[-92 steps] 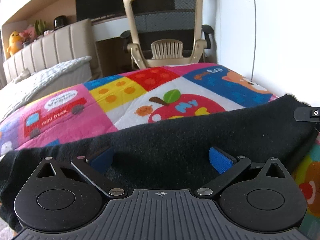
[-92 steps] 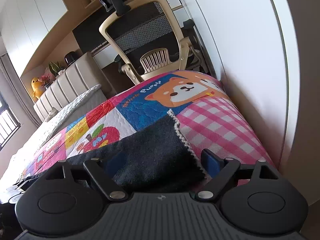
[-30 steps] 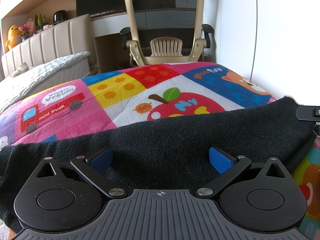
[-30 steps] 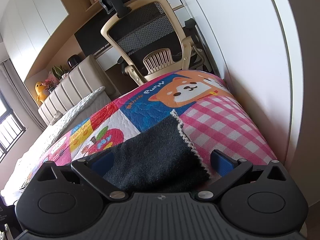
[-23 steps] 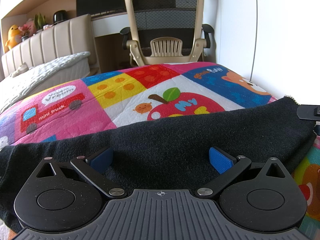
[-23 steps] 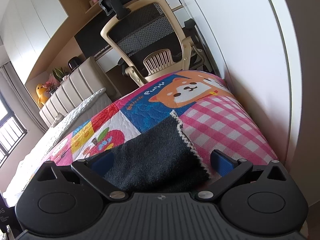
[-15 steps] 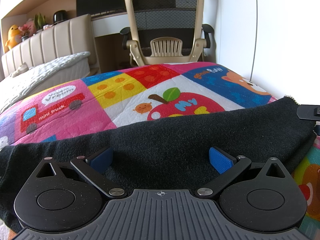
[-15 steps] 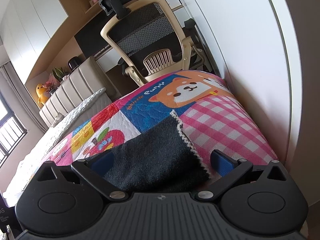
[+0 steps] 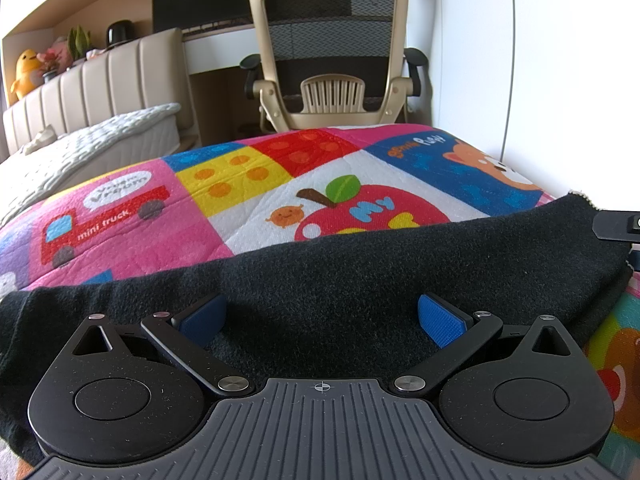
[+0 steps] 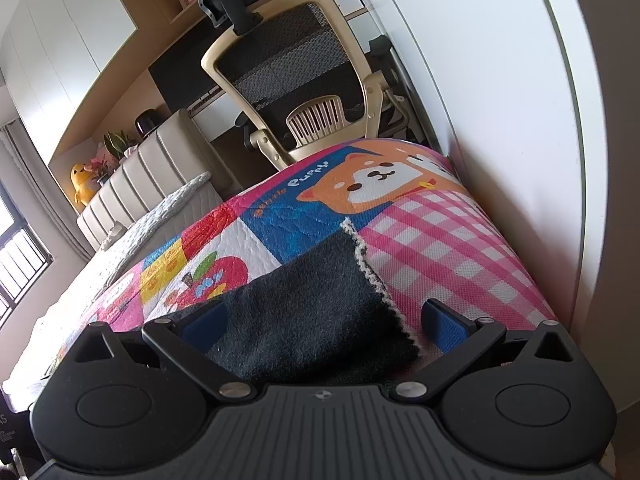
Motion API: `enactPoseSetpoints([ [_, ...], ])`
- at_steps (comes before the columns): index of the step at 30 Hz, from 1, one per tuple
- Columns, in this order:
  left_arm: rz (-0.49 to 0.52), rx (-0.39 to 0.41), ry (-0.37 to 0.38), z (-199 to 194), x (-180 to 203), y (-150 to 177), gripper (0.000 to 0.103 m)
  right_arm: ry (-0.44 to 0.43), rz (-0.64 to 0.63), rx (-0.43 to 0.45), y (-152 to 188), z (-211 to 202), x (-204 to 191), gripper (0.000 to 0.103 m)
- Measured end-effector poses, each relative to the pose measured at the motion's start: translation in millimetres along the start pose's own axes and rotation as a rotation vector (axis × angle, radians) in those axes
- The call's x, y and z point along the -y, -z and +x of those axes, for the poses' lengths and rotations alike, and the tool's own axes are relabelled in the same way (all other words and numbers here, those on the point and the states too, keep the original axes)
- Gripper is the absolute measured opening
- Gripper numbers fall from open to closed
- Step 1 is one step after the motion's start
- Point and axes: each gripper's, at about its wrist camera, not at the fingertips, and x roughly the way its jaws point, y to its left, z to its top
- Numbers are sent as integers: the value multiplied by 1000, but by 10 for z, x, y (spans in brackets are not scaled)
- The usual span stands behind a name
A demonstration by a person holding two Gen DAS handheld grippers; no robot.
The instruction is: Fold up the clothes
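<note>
A black fleece garment [image 9: 360,272] lies across the near edge of a colourful patchwork quilt [image 9: 260,184]. My left gripper [image 9: 320,316] is open, its blue pads [image 9: 440,320] spread wide just above the garment's near edge. My right gripper [image 10: 324,324] is open too, over the garment's right end [image 10: 304,312], where a white stitched hem [image 10: 372,276] runs along the side. The right pad [image 10: 444,324] sits beside that hem over the pink checked patch. A part of the right gripper shows at the right edge of the left wrist view [image 9: 618,224].
A beige mesh office chair [image 9: 332,52] stands past the far end of the quilt. A white wall [image 10: 500,100] runs close along the right side. A padded headboard [image 9: 100,88] and white bedding [image 9: 80,156] lie to the left.
Over three seconds the right gripper opened wider and shifted slightly. In the last second nothing has visibly moved.
</note>
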Motion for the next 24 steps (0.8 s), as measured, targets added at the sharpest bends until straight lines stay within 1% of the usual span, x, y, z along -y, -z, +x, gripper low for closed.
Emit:
enactPoseSetpoints([
  [3,-5,-3,5,7,-6,-4,103,-8,-8,-13,-14,15,7,103],
  [5,-17,-5,14,13,-27,-8,103,-28,-20,-35,-33,23,24,103],
  [7,-12,-4,8,9,-12,-7,103,-54,-24,-50,-47,38,34,103],
  [9,6,-1,-6,4,23,-5,103,-61,-18,-47,-43,32,46,103],
  [12,-6,-2,4,5,0,-4,103,-68,0,-35,-32,11,71,103],
  [13,-15,-4,11,10,-17,-5,103,-66,4,-30,-27,-3,79,101],
  [14,-14,-4,12,10,-18,-5,103,-54,10,-21,-19,-18,87,92],
  [15,-9,-3,10,7,-9,-5,103,-34,22,-6,-9,-38,103,85],
  [16,6,1,8,-2,8,-3,103,-22,40,7,3,-69,138,61],
  [17,26,7,7,-14,30,0,103,-10,55,18,12,-94,167,43],
  [18,42,15,4,-29,51,4,103,-1,57,25,9,-101,178,35],
  [20,38,19,45,-41,30,6,103,16,51,40,3,-119,185,22],
  [21,33,20,71,-45,14,7,103,25,9,53,-4,-140,136,22],
  [23,-3,7,111,-45,-63,0,103,38,-66,78,-20,-190,46,16],
  [24,-23,0,130,-44,-105,-5,103,30,-68,84,-38,-241,25,16],
])
